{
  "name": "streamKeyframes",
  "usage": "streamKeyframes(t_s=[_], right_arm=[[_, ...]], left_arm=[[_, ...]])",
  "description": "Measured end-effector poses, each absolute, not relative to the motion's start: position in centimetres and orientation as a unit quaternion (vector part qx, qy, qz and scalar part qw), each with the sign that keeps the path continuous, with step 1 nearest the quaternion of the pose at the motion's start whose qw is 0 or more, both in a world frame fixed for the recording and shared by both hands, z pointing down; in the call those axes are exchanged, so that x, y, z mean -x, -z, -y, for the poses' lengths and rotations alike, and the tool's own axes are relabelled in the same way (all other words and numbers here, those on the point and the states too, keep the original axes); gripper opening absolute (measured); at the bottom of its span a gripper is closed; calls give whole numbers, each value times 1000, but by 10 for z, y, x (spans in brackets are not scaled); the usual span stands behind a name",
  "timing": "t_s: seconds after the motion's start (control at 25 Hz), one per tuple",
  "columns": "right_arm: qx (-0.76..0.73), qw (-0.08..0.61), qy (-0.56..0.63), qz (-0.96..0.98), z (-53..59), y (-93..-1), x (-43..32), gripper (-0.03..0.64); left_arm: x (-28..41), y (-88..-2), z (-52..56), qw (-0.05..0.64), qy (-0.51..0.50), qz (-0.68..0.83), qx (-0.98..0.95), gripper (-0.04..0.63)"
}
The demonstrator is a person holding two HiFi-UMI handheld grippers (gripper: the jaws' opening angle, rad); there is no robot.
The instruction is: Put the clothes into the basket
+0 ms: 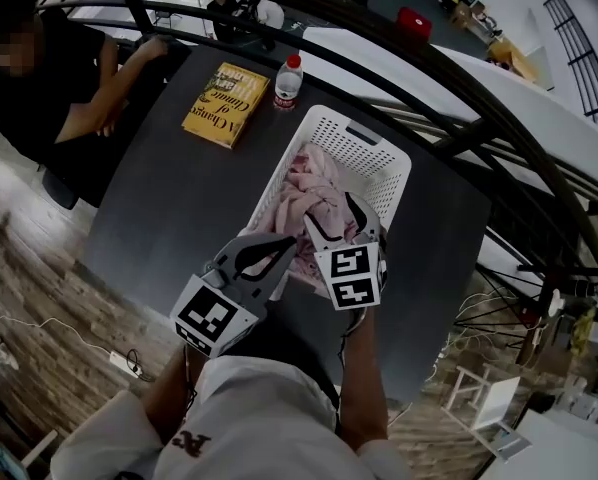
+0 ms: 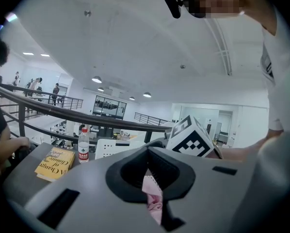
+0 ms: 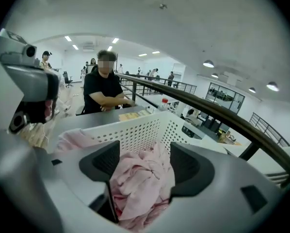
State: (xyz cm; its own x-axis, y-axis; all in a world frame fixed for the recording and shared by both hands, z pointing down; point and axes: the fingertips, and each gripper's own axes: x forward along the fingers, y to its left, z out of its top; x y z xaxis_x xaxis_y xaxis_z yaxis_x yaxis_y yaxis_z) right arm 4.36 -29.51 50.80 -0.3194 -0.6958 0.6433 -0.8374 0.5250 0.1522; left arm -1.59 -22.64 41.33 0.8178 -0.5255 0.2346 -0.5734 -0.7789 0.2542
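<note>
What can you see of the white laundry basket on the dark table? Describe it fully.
The white laundry basket looks like moulded plastic. It is rectangular with rounded corners, its walls are perforated with rows of small holes, and there is a handle slot in its far rim. It stands upright and open-topped on the dark table, set at an angle to the table's edge. Pink clothes lie crumpled inside it, and part of them drapes over one long rim.

Person wears a white short-sleeved shirt (image 1: 254,418) with a small red print (image 1: 189,440). Left gripper (image 1: 287,250) and right gripper (image 1: 345,220) are grey, with black jaws and black-and-white marker cubes (image 1: 214,318).
</note>
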Motion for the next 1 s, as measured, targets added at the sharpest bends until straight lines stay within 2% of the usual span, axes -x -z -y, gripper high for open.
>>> streamKeyframes(t_s=[0.16,0.24,0.32,0.48,0.56,0.76,1.0], right_arm=[[-479,276,-90,829,276,-473,-45,333],[-481,247,-76,838,263,-454,-47,304],[-477,220,-55,849,250,-436,-49,244],[-470,177,-27,865,224,-410,-54,78],[-467,143,-29,872,211,-395,-57,49],[-470,63,-47,879,172,-364,-69,21],[-488,27,-67,870,144,-364,-82,20]], left_arm=[[18,-405,219,152,-69,298,-940,-6],[18,-398,214,149,-62,299,-941,-6],[19,-392,210,142,-58,302,-941,-6],[20,-378,200,132,-45,305,-942,-6],[20,-370,194,125,-38,309,-942,-6],[20,-355,180,112,-24,317,-942,-6],[20,-355,165,114,-21,324,-939,-7]])
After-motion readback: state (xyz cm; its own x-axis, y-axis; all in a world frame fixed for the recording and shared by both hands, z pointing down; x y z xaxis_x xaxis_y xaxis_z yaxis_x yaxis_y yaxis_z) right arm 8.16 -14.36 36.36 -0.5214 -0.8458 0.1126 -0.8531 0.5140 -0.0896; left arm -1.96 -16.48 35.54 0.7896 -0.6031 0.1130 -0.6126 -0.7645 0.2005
